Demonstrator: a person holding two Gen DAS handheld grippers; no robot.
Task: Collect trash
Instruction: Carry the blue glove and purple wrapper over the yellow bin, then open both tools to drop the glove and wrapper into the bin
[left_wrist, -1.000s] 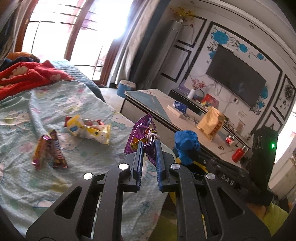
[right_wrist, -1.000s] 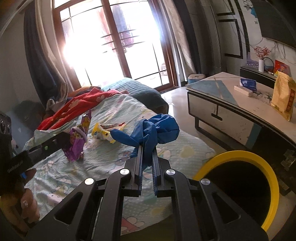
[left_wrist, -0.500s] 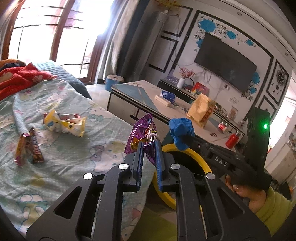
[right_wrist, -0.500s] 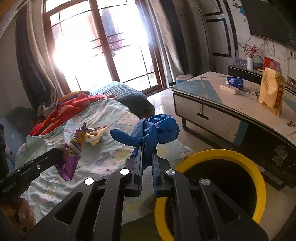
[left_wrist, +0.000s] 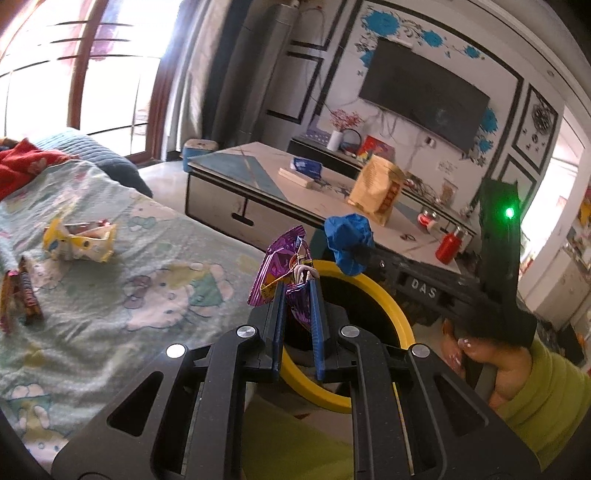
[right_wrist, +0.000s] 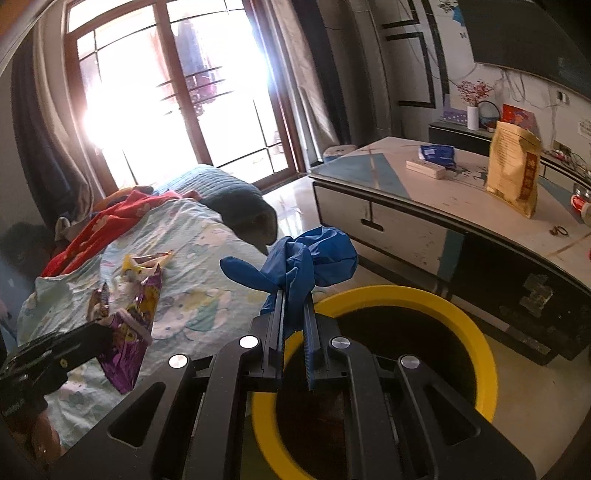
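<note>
Swung both loads off the bed (left_wrist: 110, 295) and toward the yellow-rimmed bin (right_wrist: 476, 332) since a second ago. Left on the far-left bedding: brown bar wrappers (left_wrist: 22, 295) and a yellow packet (left_wrist: 79, 242), uncollected. Left gripper (left_wrist: 297, 295) clenched on the purple wrapper (left_wrist: 279, 266), near the bin's left rim rather than squarely over the hole; could drop it on the floor if released now. Right gripper (right_wrist: 293, 306) clamped on the blue glove (right_wrist: 306, 258), over the opening; might cling to the pads when released.
</note>
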